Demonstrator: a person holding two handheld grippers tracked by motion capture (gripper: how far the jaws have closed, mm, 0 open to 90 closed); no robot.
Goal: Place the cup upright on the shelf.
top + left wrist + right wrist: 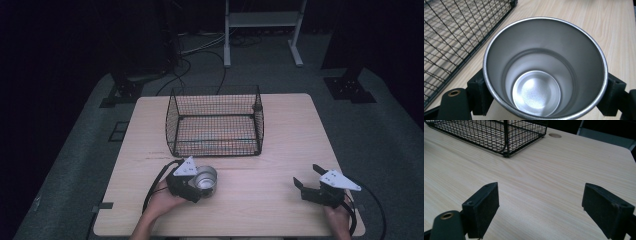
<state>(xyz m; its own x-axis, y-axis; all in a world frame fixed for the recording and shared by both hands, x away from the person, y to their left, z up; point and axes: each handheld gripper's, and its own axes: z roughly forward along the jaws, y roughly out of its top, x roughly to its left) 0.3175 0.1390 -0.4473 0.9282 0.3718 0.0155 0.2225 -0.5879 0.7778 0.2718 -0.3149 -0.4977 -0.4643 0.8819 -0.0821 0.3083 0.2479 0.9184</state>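
High view: at lower centre of the frame, the left tool [199, 184] clamps a steel cup [206, 179] by its sides, upright, below the wire basket [215, 121], likely its destination. Right tool [311, 184] waits open at lower right.

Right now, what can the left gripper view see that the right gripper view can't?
The left gripper view looks down into a shiny metal cup, empty inside, with the left gripper squeezing it from both sides. The right gripper view has the right gripper wide open with nothing between its jaws, plus a round hole in the far tabletop. Both views show the black wire basket and the light wooden table.
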